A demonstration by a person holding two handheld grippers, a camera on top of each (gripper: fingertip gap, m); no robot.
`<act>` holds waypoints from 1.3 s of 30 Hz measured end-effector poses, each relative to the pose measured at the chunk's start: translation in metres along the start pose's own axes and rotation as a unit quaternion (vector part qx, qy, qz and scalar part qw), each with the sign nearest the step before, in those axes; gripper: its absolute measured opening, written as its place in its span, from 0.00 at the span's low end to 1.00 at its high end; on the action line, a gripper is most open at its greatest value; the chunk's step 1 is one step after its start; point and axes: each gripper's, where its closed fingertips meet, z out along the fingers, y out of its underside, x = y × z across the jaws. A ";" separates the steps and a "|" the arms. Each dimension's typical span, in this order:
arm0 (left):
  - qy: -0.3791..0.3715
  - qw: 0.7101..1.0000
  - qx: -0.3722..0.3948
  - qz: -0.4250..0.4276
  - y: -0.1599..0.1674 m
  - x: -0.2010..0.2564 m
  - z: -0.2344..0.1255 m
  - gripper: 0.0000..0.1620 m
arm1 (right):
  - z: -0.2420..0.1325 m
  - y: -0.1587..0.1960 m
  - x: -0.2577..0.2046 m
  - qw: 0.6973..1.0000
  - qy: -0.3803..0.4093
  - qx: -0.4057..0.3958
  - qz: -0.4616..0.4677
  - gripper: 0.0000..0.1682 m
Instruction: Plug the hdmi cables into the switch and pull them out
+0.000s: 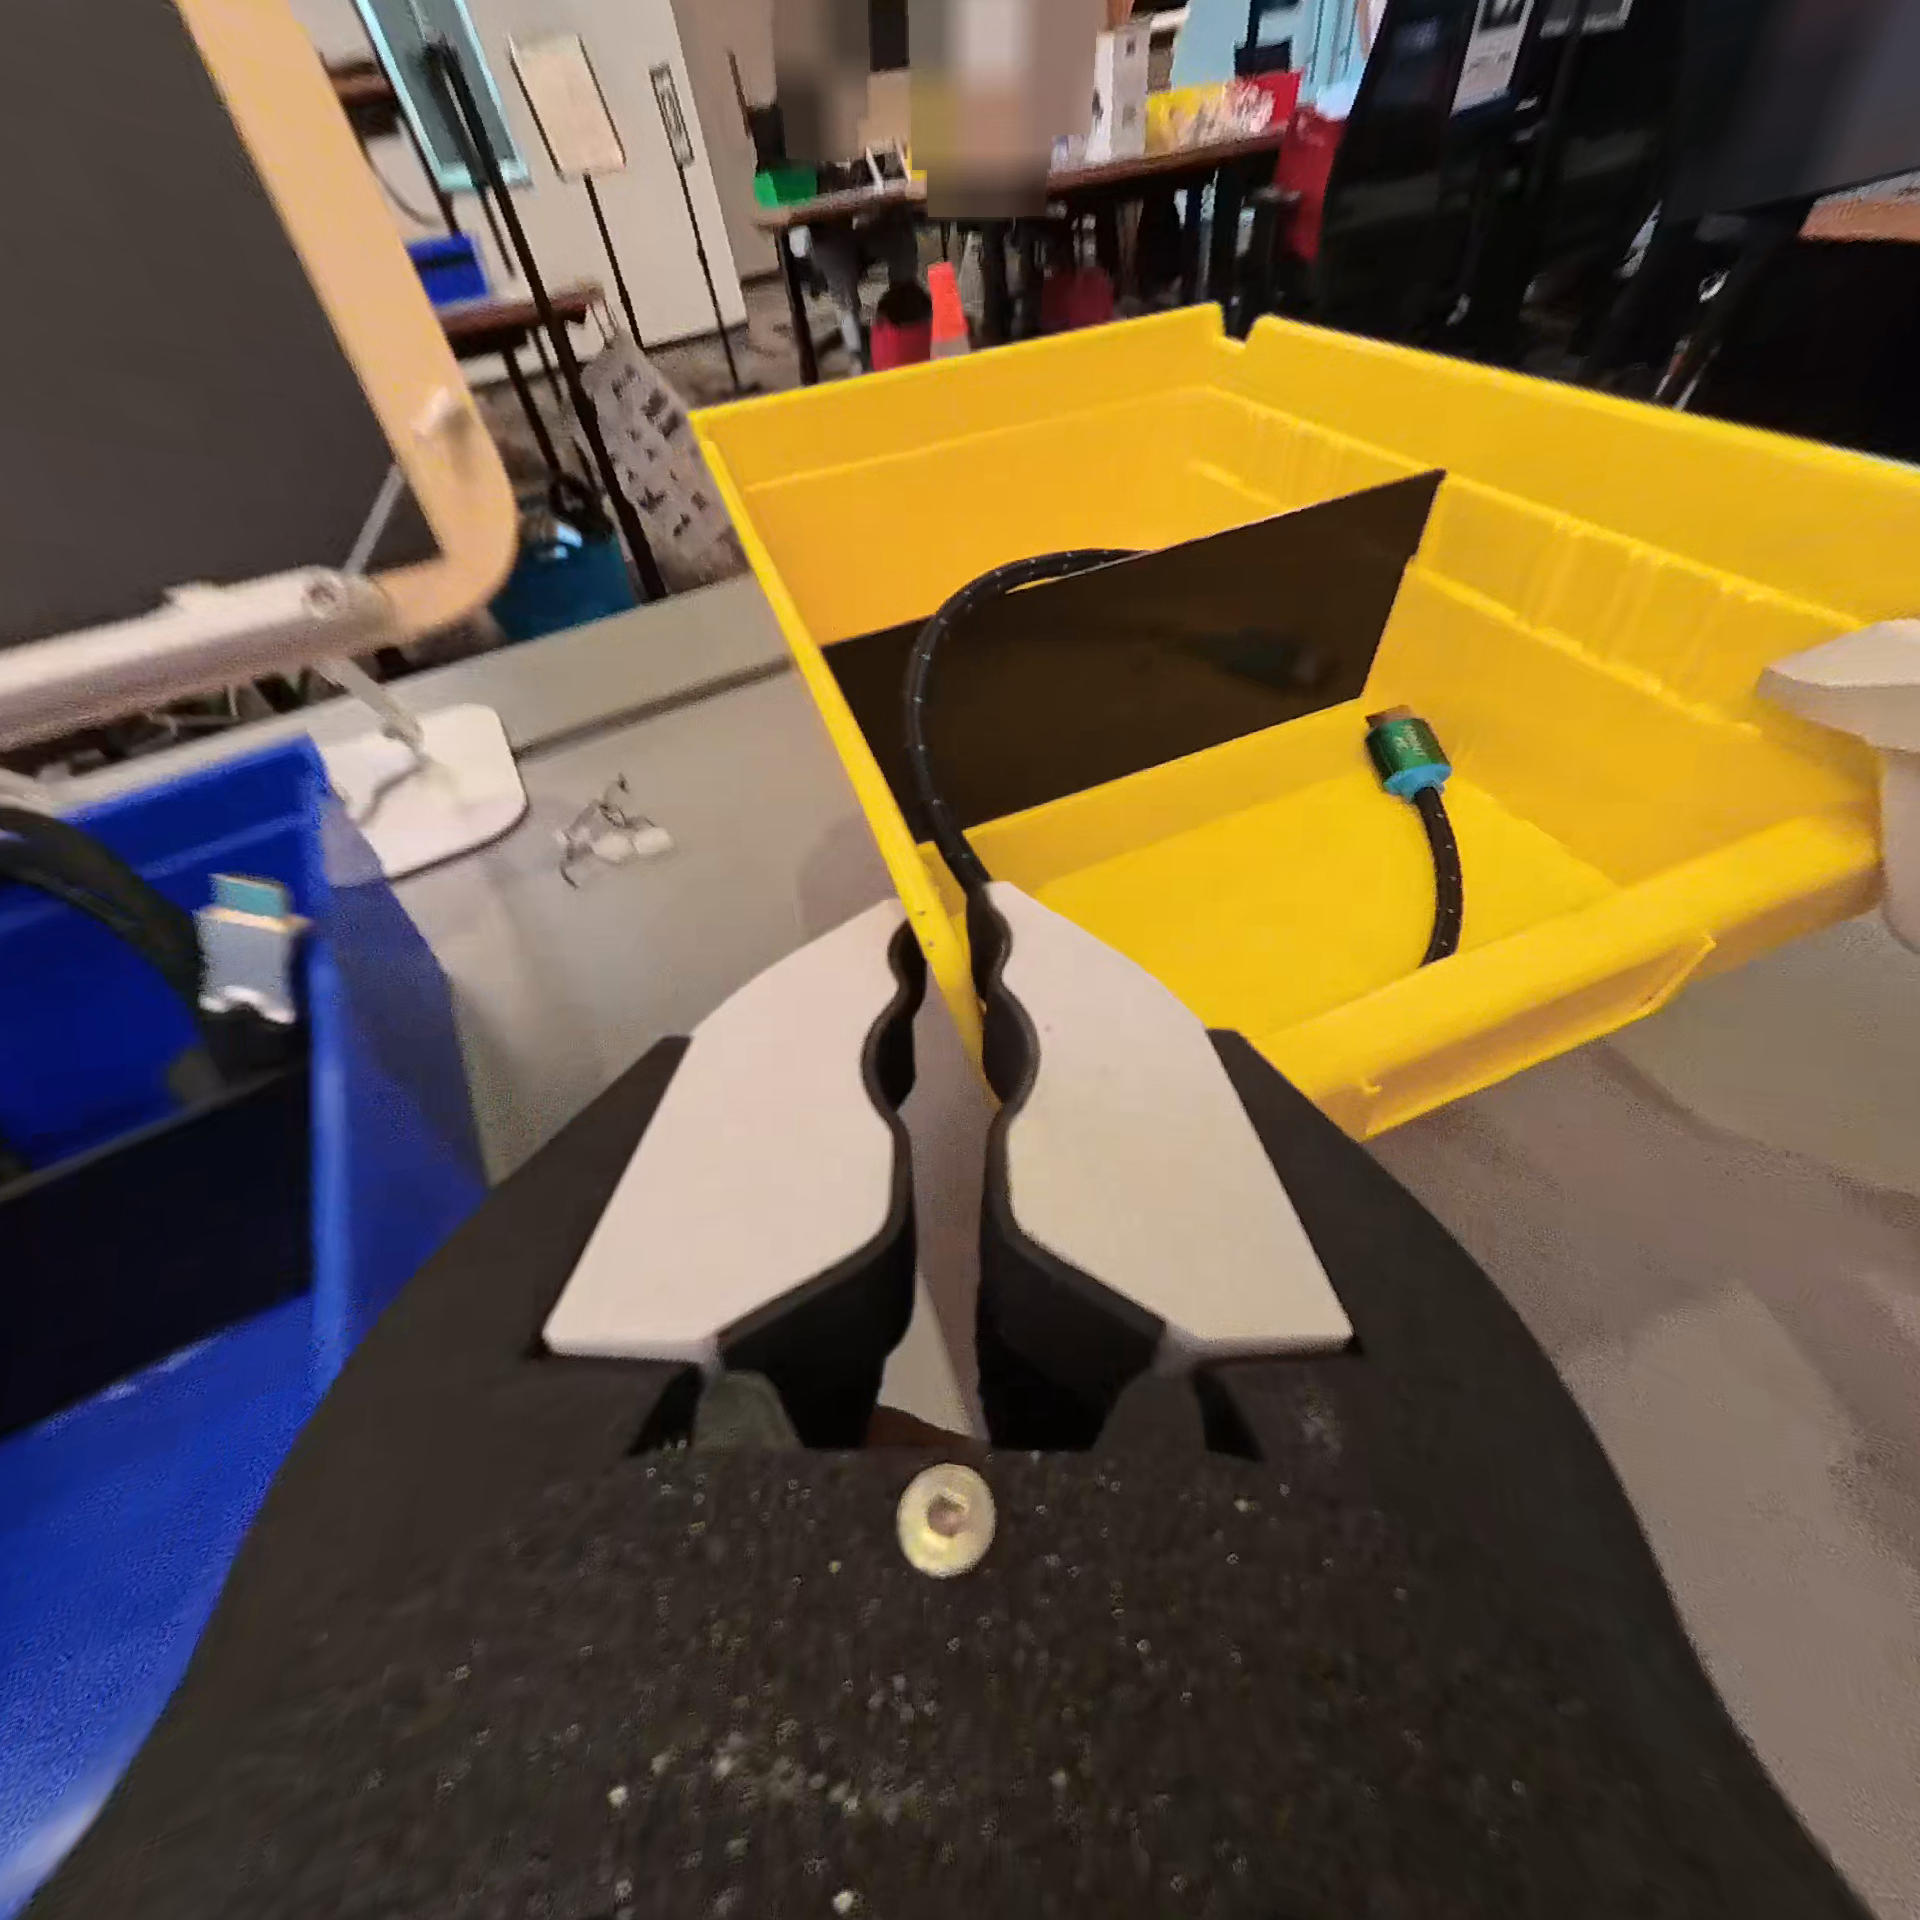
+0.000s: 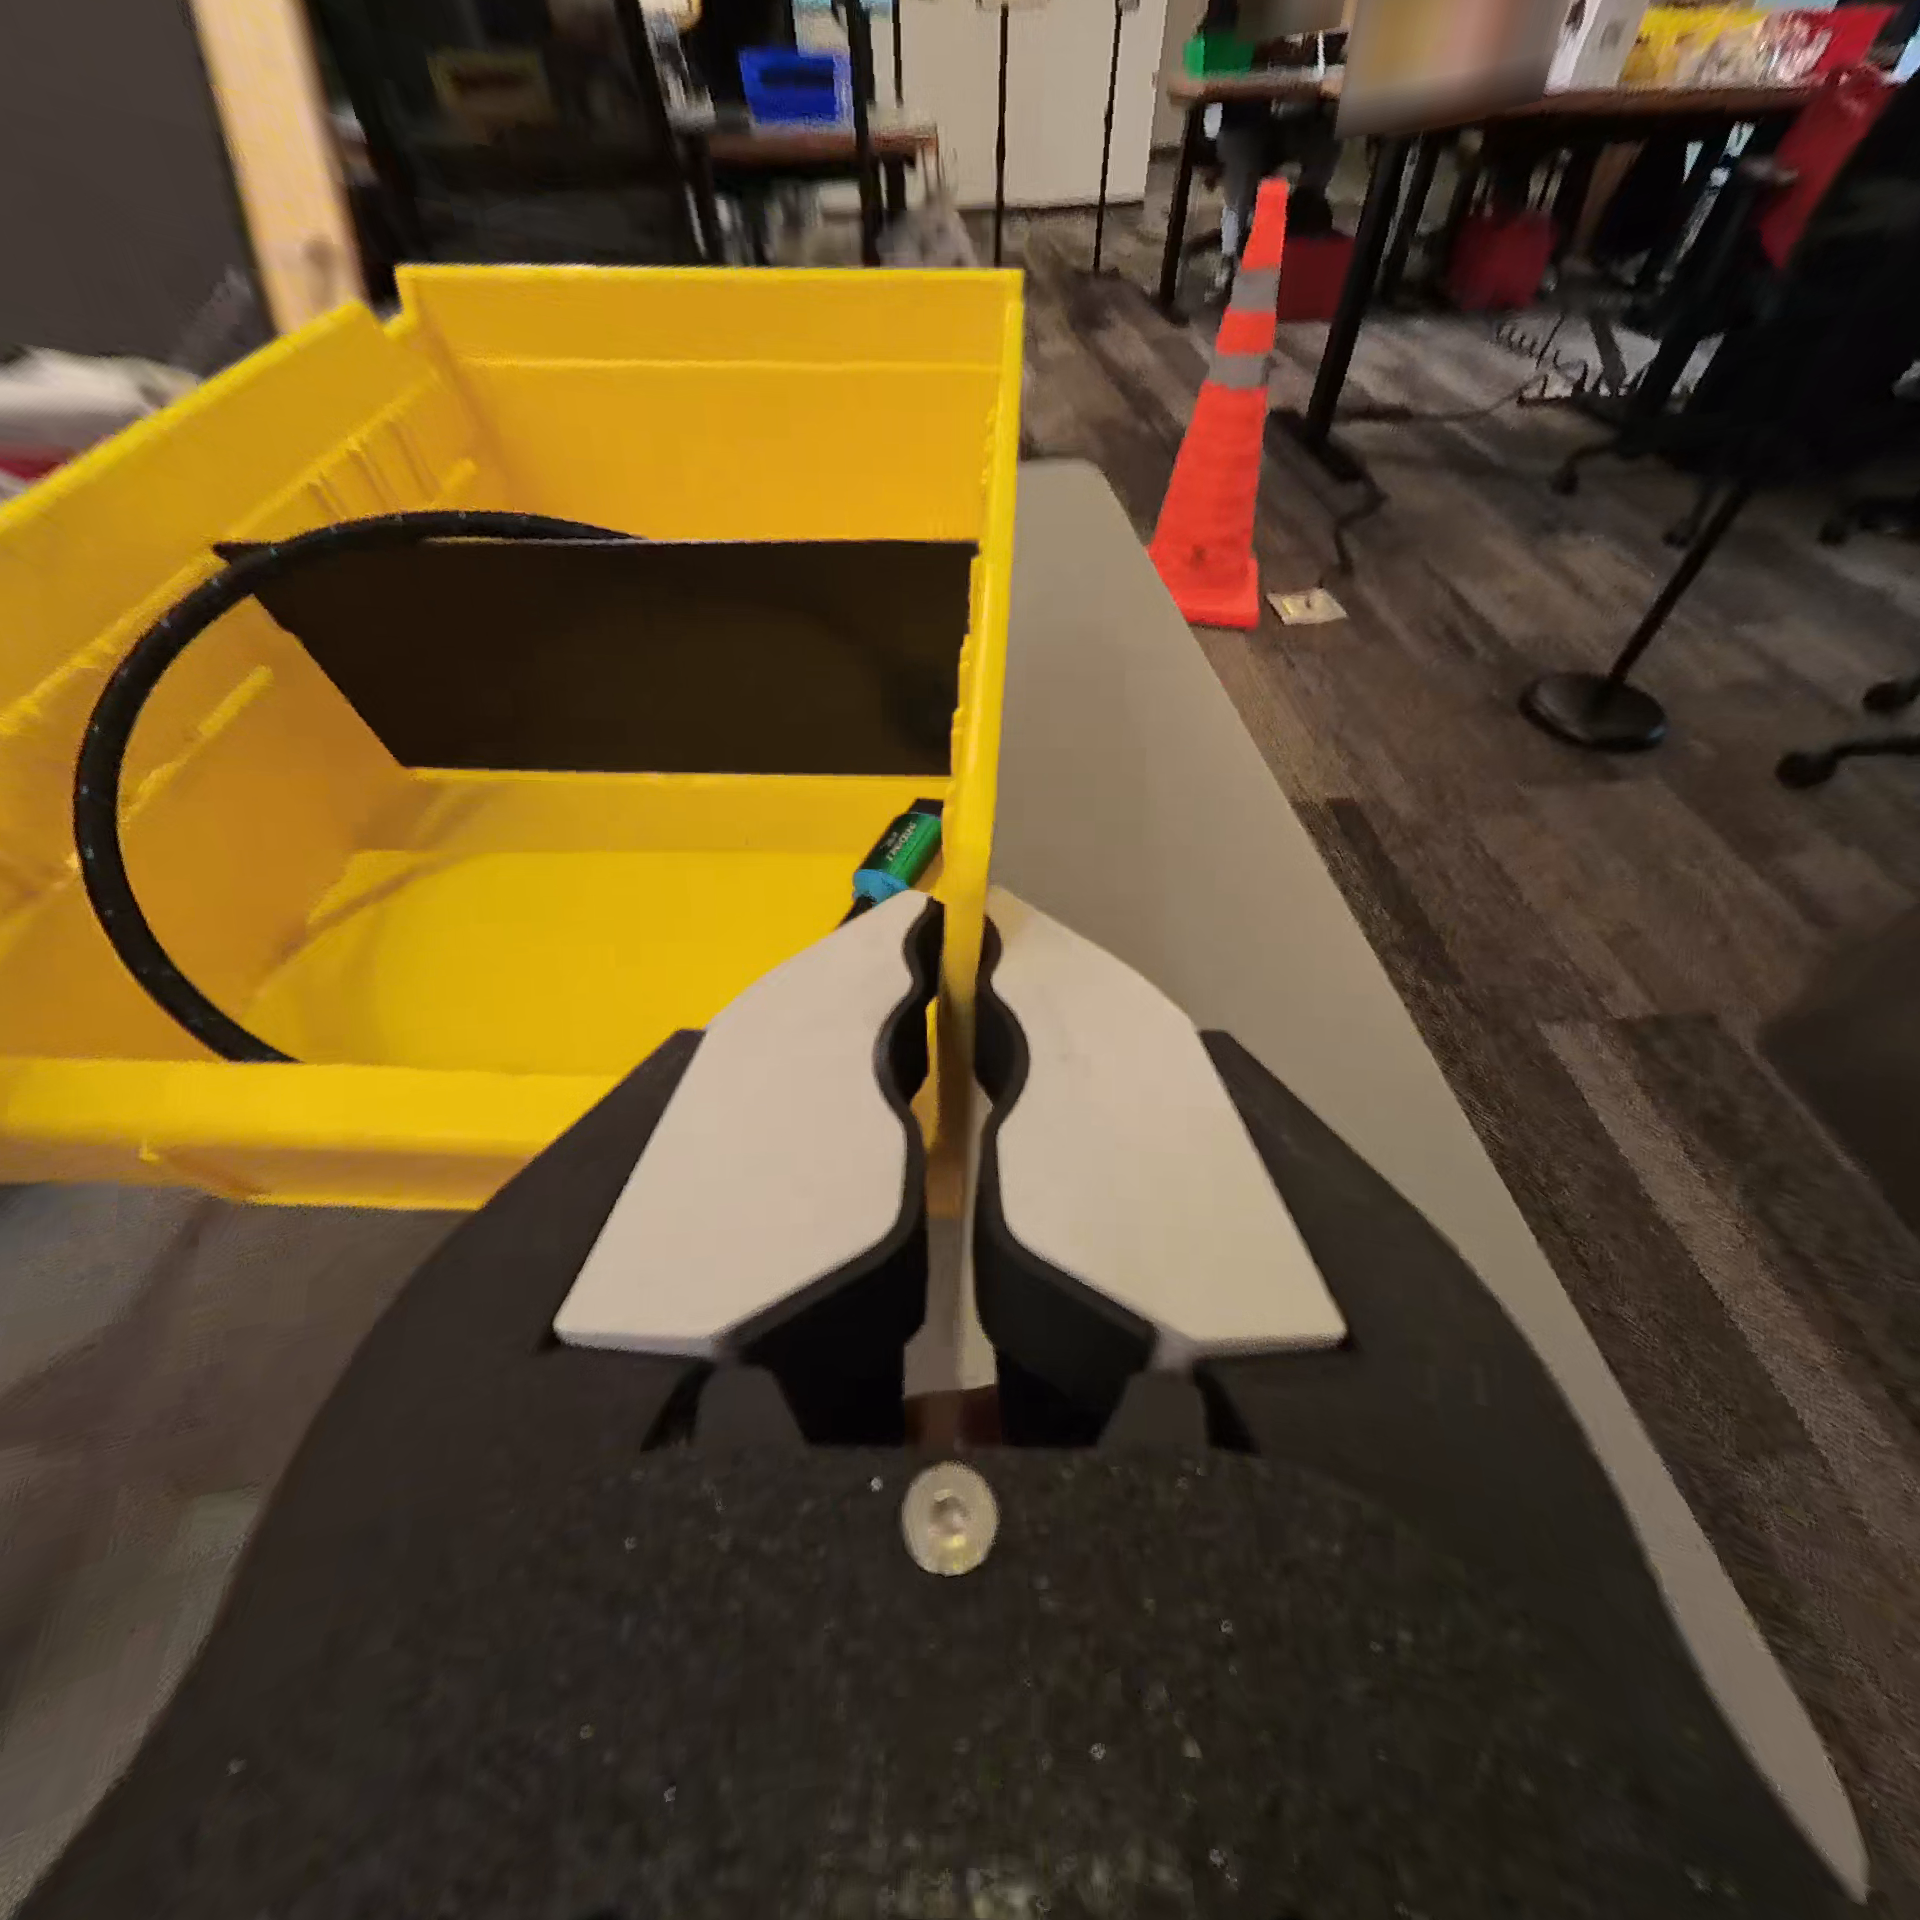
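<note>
A yellow bin [image 1: 1558, 488] stands on the grey table, split by a black divider [image 1: 1143, 644]. In its front section lies a black braided HDMI cable [image 1: 1444, 883] with a green plug [image 1: 1403, 753]. My left gripper [image 1: 951, 914] is shut on the bin's left wall, and the cable loop [image 1: 925, 665] runs down right beside its fingertips. My right gripper [image 2: 961, 909] is shut on the bin's right wall [image 2: 987, 623], with the green plug [image 2: 904, 842] just inside it. The cable [image 2: 94, 790] arcs along the bin's far side. I see no switch.
A blue bin [image 1: 395, 1091] sits to the left and holds a silver HDMI plug [image 1: 244, 956] and a black cable. A white monitor stand base [image 1: 436, 779] and a small wire clip [image 1: 608, 831] lie behind it. The table's right edge [image 2: 1299, 935] drops to the floor, where an orange cone [image 2: 1226, 416] stands. About 20 cm separates my left fingertips from my right.
</note>
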 end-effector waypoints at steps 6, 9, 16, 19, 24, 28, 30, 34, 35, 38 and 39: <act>0.005 0.999 -0.034 -0.035 0.044 0.002 0.029 0.06 | 0.041 0.055 0.007 0.997 0.009 -0.075 0.023 0.02; 0.046 0.998 -0.034 -0.040 0.045 0.009 0.024 0.08 | 0.047 0.053 0.012 0.997 0.021 -0.072 -0.001 0.04; 0.165 0.979 -0.064 -0.100 0.036 0.017 -0.020 0.12 | 0.047 0.055 0.031 0.996 0.041 -0.080 0.005 0.23; 0.193 0.975 -0.056 -0.096 0.023 -0.013 -0.065 0.13 | 0.029 0.051 0.034 0.997 0.034 -0.074 0.001 0.27; 0.053 0.991 -0.052 -0.108 0.029 -0.152 -0.127 0.15 | -0.003 0.024 0.008 1.000 0.011 -0.020 -0.006 0.23; -0.115 0.983 -0.097 -0.104 0.076 -0.263 -0.173 0.25 | -0.008 0.013 -0.066 0.997 -0.075 -0.010 -0.002 0.23; -0.131 0.978 -0.106 -0.123 0.099 -0.284 -0.181 0.34 | -0.009 0.011 -0.126 0.990 -0.140 -0.009 0.008 0.23; -0.099 0.976 -0.099 -0.169 0.099 -0.284 -0.176 0.33 | -0.010 0.019 -0.250 0.970 -0.241 -0.021 -0.008 0.25; -0.089 0.980 -0.098 -0.151 0.094 -0.282 -0.174 0.33 | -0.010 0.022 -0.277 0.965 -0.259 -0.031 -0.009 0.27; -0.078 0.987 -0.105 -0.096 0.093 -0.280 -0.171 0.34 | -0.007 0.028 -0.333 0.959 -0.279 -0.034 -0.030 0.34; -0.062 0.986 -0.115 -0.103 0.100 -0.277 -0.168 0.34 | 0.000 0.031 -0.339 0.965 -0.255 -0.034 -0.047 0.39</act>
